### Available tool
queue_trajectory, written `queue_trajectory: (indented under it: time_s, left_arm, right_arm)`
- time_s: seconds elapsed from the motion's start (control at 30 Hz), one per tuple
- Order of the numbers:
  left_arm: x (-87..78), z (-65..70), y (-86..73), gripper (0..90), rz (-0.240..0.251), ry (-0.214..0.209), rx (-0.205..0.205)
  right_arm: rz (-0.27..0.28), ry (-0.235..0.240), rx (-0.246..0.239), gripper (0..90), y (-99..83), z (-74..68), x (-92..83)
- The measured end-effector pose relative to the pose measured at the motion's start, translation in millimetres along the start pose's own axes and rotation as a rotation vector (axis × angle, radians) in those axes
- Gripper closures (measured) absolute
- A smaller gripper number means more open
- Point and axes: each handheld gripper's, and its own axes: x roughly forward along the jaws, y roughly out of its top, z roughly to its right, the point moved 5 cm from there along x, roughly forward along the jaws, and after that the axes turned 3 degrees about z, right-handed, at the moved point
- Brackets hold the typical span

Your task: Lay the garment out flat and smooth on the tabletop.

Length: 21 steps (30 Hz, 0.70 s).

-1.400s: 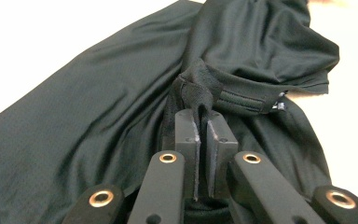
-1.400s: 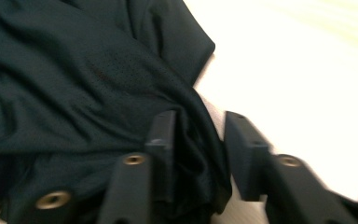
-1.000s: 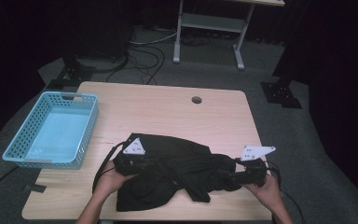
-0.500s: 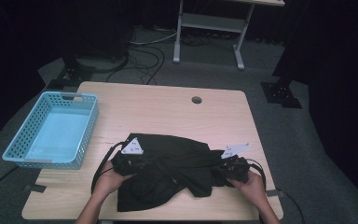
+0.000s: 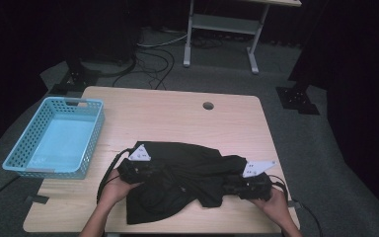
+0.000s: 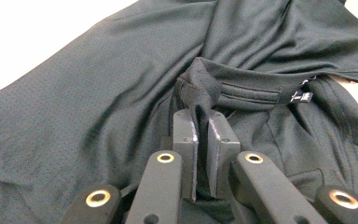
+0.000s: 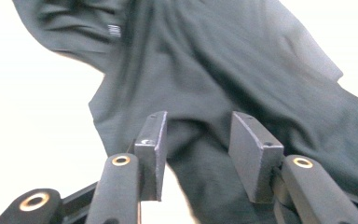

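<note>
Lying on the wooden table point(image 5: 177, 118), left to right: a blue basket point(image 5: 54, 140) at the left edge, then a black shirt point(image 5: 187, 180) crumpled in the near middle, a round hole point(image 5: 208, 105) in the tabletop farther back. Basket and shirt sit apart.

Left hand point(image 5: 112, 190) comes in from the bottom and holds the left gripper point(image 5: 148, 170) at the shirt's left edge. In the left gripper view the left gripper point(image 6: 203, 126) has its jaws nearly together, pinching a fold of the shirt point(image 6: 121, 93) right by the collar band; a small label point(image 6: 303, 96) shows on that band to the right. Fabric stands up between the pads, so the grip is tight on the cloth.

Right hand point(image 5: 276, 205) holds the right gripper point(image 5: 229, 186) at the shirt's right end, near the table's front right corner. In the right gripper view the right gripper point(image 7: 198, 140) has its jaws partly apart, having just been opening, with the shirt point(image 7: 223, 70) lying under and between them; the pads do not press on the cloth. Picture is a bit blurred. White print point(image 7: 114, 31) on the shirt shows at top left, bare table point(image 7: 42, 121) to the left.
</note>
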Motion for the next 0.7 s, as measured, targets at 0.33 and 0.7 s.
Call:
queue_trajectory:
  time_s: [0.33,0.7]
  left_arm:
    - [3.1,-5.2,1.5,84.1,-0.003,0.009,-0.011]
    - [2.0,-6.1,2.6,83.9,0.006,0.006,-0.013]
  right_arm:
    - [-0.096,0.178,-0.204,56.3,-5.6,-51.3,19.6]
    - [-0.138,0.160,-0.180,82.9,-6.4,-44.7,40.9]
